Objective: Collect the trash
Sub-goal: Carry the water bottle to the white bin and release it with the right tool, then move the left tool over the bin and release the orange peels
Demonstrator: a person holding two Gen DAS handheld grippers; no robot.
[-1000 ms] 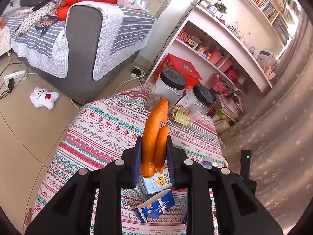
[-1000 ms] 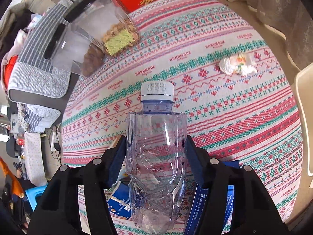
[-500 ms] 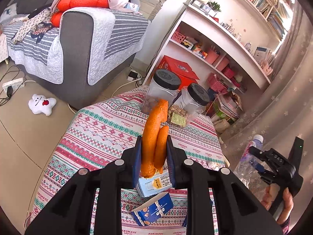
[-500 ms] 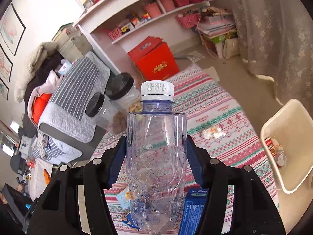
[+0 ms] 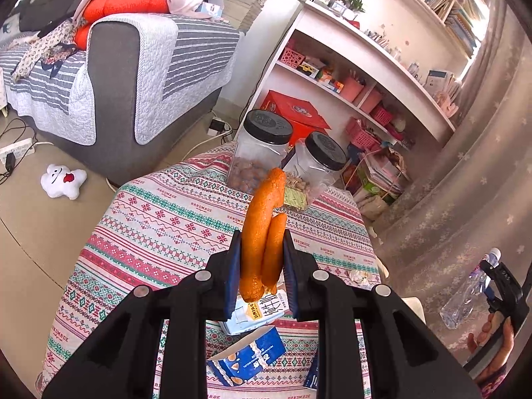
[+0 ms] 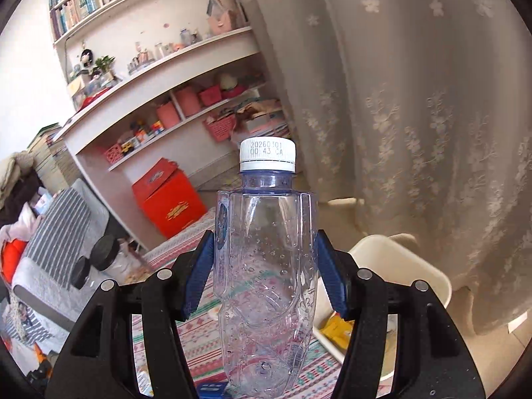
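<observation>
My left gripper (image 5: pixel 261 259) is shut on a curled strip of orange peel (image 5: pixel 262 229), held above the patterned tablecloth (image 5: pixel 159 219). Under it lie a pale milk carton (image 5: pixel 262 312) and a torn blue snack box (image 5: pixel 247 357). A crumpled wrapper (image 5: pixel 359 274) sits near the table's right edge. My right gripper (image 6: pixel 264 266) is shut on an empty clear plastic bottle (image 6: pixel 266 282) with a white cap, raised beside the table. The same bottle (image 5: pixel 467 294) shows at the far right of the left wrist view, a hand below it. A white bin (image 6: pixel 402 259) with some trash inside stands just right of the bottle.
Two black-lidded clear jars (image 5: pixel 262 153) with snacks stand at the table's far edge. A red box (image 6: pixel 169 199) sits on the floor before white shelves (image 6: pixel 159 76). A lace curtain (image 6: pixel 415 99) hangs behind the bin. A grey sofa (image 5: pixel 126 66) is at the left.
My right gripper has lifted the bottle off the table and swung it right, toward the curtain and the white bin. The left gripper with the peel has shifted only slightly.
</observation>
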